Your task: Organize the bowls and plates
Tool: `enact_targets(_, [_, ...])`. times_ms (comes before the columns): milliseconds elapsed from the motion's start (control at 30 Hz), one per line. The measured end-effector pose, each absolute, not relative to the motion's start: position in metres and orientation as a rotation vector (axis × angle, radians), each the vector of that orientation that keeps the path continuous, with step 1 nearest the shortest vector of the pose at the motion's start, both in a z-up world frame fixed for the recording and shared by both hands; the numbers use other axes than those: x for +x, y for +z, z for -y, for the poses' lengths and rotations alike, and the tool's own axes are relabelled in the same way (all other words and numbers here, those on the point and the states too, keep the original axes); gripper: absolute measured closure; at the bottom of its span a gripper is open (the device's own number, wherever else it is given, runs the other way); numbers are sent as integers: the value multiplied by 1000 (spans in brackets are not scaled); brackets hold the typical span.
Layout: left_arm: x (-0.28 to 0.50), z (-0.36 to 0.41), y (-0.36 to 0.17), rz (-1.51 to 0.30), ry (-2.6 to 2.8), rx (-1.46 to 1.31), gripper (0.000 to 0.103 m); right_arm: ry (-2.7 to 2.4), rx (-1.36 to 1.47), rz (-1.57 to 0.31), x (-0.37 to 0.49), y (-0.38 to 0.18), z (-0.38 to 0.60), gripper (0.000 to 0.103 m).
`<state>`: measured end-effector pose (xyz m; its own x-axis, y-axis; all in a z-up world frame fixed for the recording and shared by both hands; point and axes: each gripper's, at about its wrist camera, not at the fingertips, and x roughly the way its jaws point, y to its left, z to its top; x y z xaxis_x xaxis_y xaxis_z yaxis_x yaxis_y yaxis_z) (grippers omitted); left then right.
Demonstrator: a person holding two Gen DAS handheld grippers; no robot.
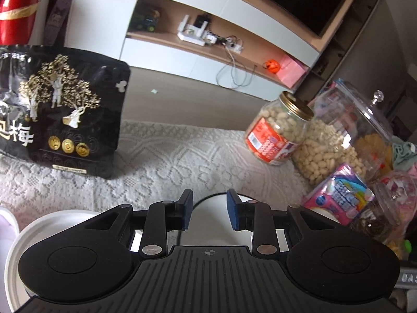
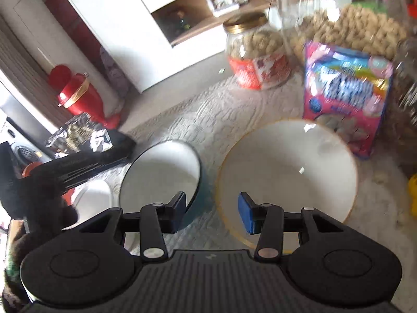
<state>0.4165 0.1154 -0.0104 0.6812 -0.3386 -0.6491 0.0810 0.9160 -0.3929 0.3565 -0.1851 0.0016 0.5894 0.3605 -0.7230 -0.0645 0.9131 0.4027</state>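
Observation:
A white bowl with a dark rim and bluish outside (image 2: 161, 172) stands on the lace cloth. Right of it is a wider white bowl with a yellow rim (image 2: 286, 172). A white plate (image 2: 93, 198) lies left of the dark-rimmed bowl. My right gripper (image 2: 212, 211) hovers open over the gap between the two bowls, one finger above each rim, gripping nothing. My left gripper (image 1: 209, 208) is open above the dark-rimmed bowl (image 1: 213, 219), whose rim shows in the gap between the pads. The white plate (image 1: 26, 237) sits under its left side.
A black snack bag (image 1: 60, 109) stands at the back left of the lace tablecloth (image 1: 169, 156). A peanut jar (image 1: 278, 130), a large clear lidded jar (image 1: 346, 135) and a pink candy bag (image 1: 338, 195) crowd the right. A red container (image 2: 78, 96) sits on the floor beyond.

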Motion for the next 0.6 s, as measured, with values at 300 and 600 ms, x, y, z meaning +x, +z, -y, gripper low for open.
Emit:
enact_targets(300, [390,-69,-8,-818,-461,-360,72,13,330,-822,355,-18,257,59])
enact_targets(600, [302,-34,8,-802,-359,-155,72,323,372,-876,293,-44,279,54])
